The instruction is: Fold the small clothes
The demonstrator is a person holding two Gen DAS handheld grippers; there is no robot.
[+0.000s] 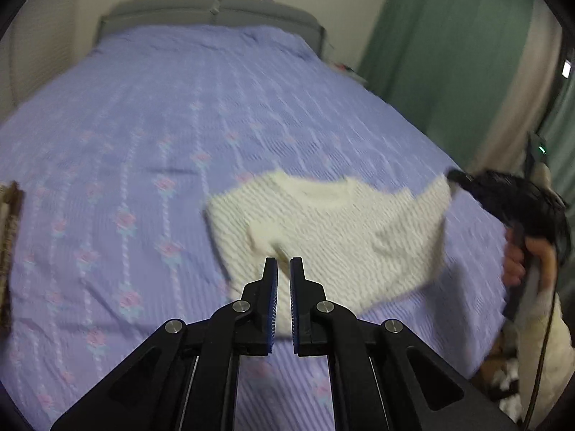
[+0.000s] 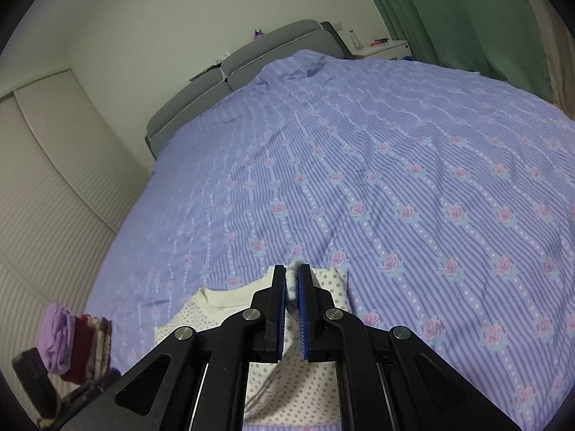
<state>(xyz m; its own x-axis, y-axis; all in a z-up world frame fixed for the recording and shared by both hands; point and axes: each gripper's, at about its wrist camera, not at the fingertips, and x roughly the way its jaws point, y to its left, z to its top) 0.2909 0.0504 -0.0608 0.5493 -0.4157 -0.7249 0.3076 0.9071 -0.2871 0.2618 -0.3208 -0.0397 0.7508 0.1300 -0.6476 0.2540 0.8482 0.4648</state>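
A small cream dotted top (image 1: 334, 237) lies spread on the purple flowered bedspread (image 1: 143, 136), collar toward the headboard. My left gripper (image 1: 284, 264) is shut on its near left edge, with cloth pinched between the blue pads. My right gripper (image 2: 291, 273) is shut on a sleeve end of the same top (image 2: 298, 380), which hangs below the jaws. In the left wrist view the right gripper (image 1: 456, 179) holds the top's right sleeve lifted off the bed.
A grey headboard (image 2: 230, 72) stands at the far end. Green curtains (image 1: 449, 54) hang on the right. A pile of folded clothes (image 2: 72, 341) sits at the bed's left edge. A white nightstand (image 2: 381, 48) stands by the headboard.
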